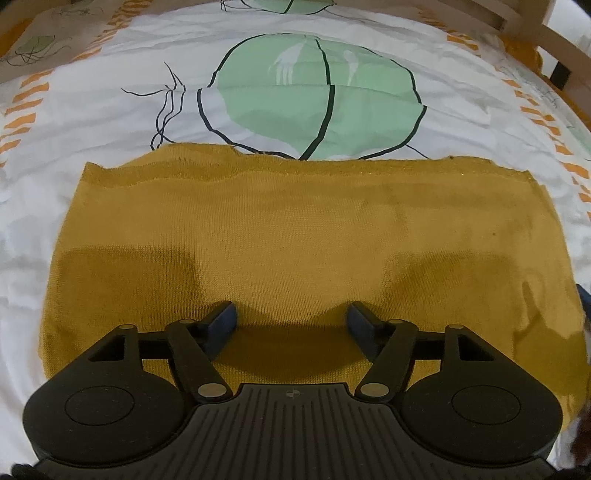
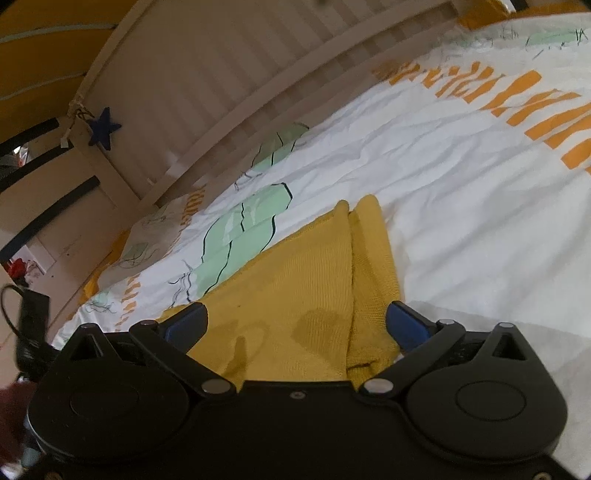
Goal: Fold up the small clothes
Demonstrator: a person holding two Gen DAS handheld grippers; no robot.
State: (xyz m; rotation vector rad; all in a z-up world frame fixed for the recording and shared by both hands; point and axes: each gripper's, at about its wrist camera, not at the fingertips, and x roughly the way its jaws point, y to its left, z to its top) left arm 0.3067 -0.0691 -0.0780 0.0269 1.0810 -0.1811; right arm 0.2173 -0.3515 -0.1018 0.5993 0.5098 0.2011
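Observation:
A mustard-yellow knitted garment lies flat on the bed, folded into a wide rectangle with layered edges along its far side. My left gripper hovers over its near part, pointing steeply down, jaws open with only flat cloth under the gap. In the right wrist view the same yellow garment runs away from me with a folded strip along its right side. My right gripper stands open above the garment's near end, blue fingertips apart and pinching nothing.
The bed cover is white with green shapes and orange dashes. A slatted wooden bed rail runs along the far side, with a blue star hanging from it. Another wooden rail shows at the upper right.

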